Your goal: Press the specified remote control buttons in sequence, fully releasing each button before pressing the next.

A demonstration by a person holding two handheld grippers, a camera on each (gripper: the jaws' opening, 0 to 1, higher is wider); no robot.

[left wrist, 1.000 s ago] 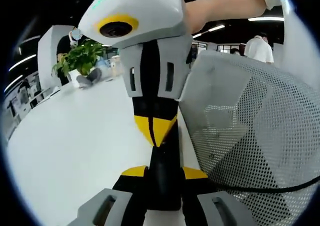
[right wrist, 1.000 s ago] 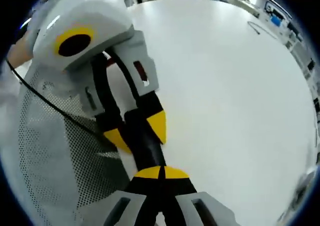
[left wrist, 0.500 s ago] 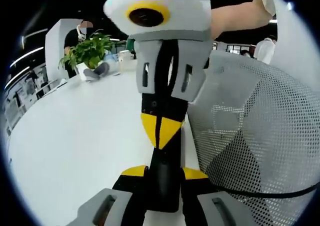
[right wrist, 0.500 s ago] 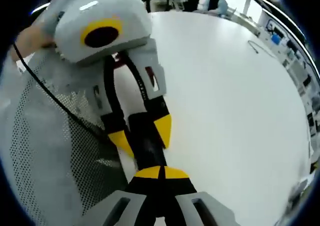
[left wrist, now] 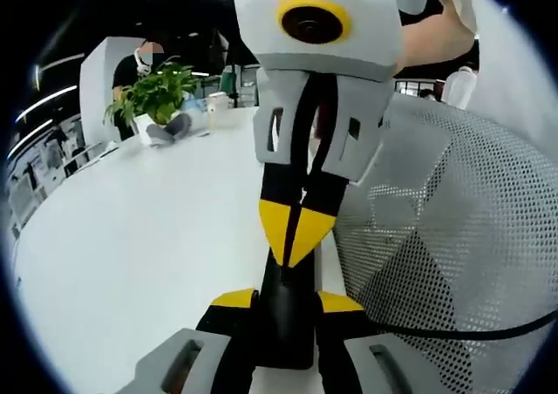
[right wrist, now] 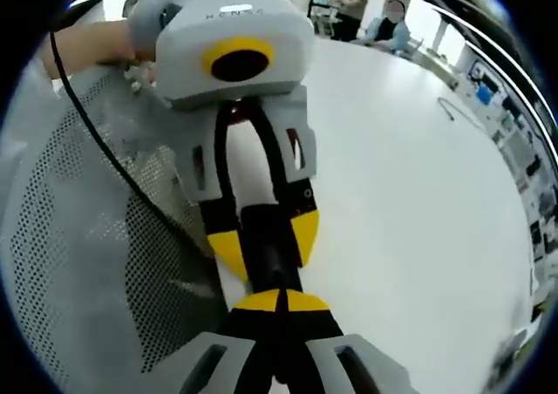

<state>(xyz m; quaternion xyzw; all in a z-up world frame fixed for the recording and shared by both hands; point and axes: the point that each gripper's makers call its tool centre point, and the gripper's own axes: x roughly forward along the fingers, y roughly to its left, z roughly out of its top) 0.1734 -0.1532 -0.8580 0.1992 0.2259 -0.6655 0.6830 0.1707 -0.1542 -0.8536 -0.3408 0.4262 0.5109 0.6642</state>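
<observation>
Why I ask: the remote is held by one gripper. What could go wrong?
The slim black remote control is pinched by the yellow tips of the left gripper; a push from the right gripper could tilt or slip it. The black cable by the white mesh chair might snag.

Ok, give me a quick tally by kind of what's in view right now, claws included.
Claws: 2 (left claw, right claw)
Black remote: 1
Mesh chair: 1
Potted plant: 1
White table: 1
Total: 6
</observation>
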